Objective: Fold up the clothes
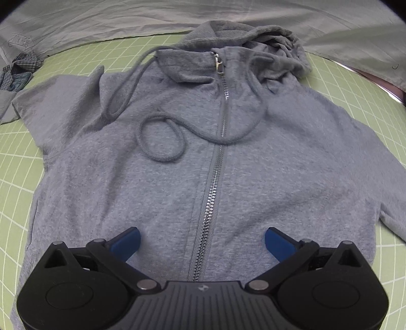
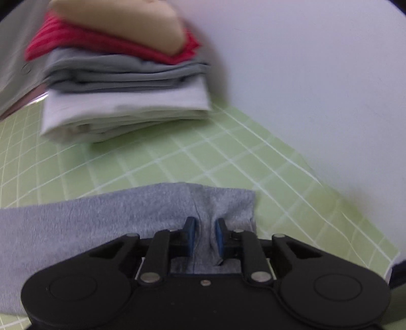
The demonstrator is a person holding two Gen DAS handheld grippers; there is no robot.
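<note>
A grey zip-up hoodie (image 1: pixel 157 182) lies face up and spread flat on a green grid mat (image 1: pixel 15 162), hood at the far end, zipper closed, drawstrings looped on the chest. My left gripper (image 1: pixel 202 238) is open and hovers over the hoodie's lower front, straddling the zipper, holding nothing. In the right wrist view my right gripper (image 2: pixel 205 229) is shut on the cuff end of the hoodie's sleeve (image 2: pixel 83 218), which lies stretched across the mat. The view is blurred by motion.
A stack of folded clothes (image 2: pixel 121 83), white, grey, red and beige from bottom to top, sits on the mat (image 2: pixel 177 162) beyond the sleeve. A crumpled plaid and denim garment (image 1: pixel 17 73) lies at the far left. Grey sheeting (image 1: pixel 101 20) borders the mat's far edge.
</note>
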